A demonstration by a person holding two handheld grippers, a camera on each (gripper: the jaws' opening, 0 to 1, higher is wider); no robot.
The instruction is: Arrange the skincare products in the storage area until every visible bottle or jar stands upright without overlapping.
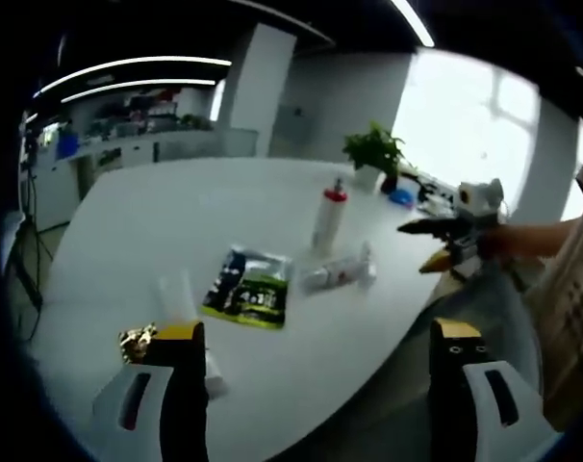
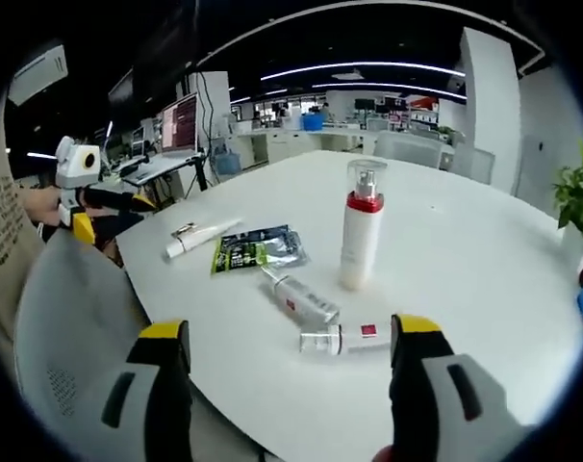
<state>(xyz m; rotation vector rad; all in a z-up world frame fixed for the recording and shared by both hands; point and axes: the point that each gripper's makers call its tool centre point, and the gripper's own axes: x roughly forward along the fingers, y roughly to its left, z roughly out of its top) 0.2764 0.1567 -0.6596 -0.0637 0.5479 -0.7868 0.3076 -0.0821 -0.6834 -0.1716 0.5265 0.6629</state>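
White pump bottle (image 2: 361, 227) with red collar stands upright, frame centre. Two clear tubes (image 2: 301, 297) (image 2: 345, 339) lie flat below it; white tube (image 2: 200, 237) lies left.

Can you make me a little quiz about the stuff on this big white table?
1. True or false: the pump bottle with the red collar stands upright on the table.
2. Which thing lies flat? A) the green and black sachet B) the potted plant C) the pump bottle
3. Fill in: the right hand-held gripper has its jaws ____, with nothing between them.

Key: 1 true; 2 A; 3 open
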